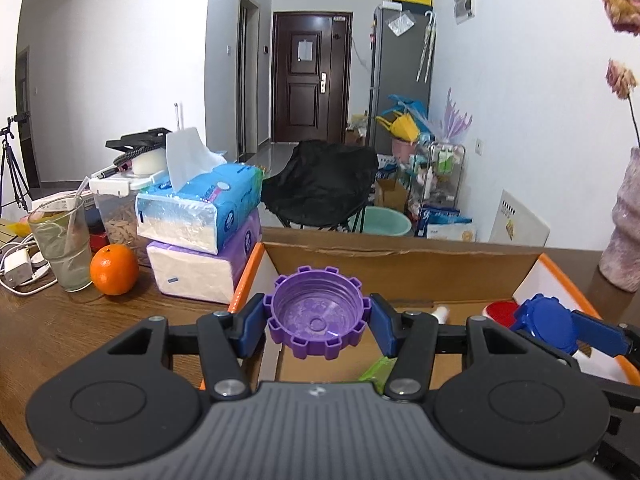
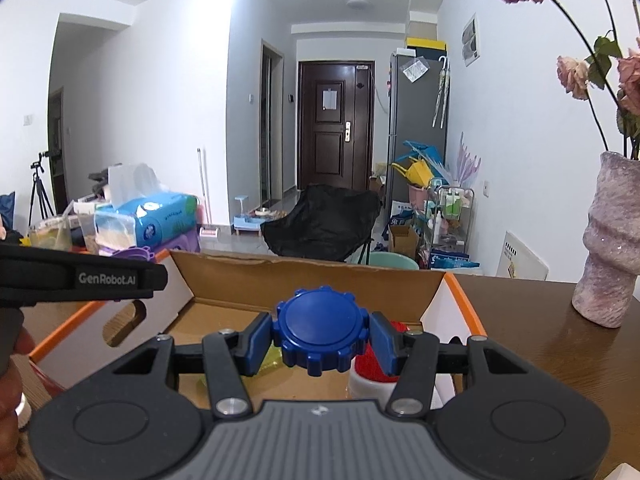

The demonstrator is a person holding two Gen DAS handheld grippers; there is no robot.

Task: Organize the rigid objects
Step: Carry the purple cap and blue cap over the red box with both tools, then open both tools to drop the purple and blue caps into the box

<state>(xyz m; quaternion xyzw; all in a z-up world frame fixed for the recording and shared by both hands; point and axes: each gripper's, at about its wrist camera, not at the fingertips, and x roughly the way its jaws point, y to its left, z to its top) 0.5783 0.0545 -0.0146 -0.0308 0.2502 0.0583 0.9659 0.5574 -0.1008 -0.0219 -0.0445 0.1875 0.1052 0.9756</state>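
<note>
My left gripper [image 1: 318,318] is shut on a purple notched cap [image 1: 316,312], hollow side up, held over the left part of an open cardboard box [image 1: 400,268]. My right gripper [image 2: 322,336] is shut on a blue notched cap [image 2: 322,334], flat side up, held over the same box [image 2: 312,280]. The blue cap also shows in the left wrist view [image 1: 550,326] at the right. Inside the box lie a red-topped white item [image 2: 376,368] and a green item [image 1: 378,370].
Stacked tissue packs [image 1: 200,224], an orange [image 1: 114,264] and a glass [image 1: 64,248] stand on the wooden table left of the box. A pink vase [image 2: 608,240] with dried roses stands right of it. A black chair [image 1: 320,184] is beyond the table.
</note>
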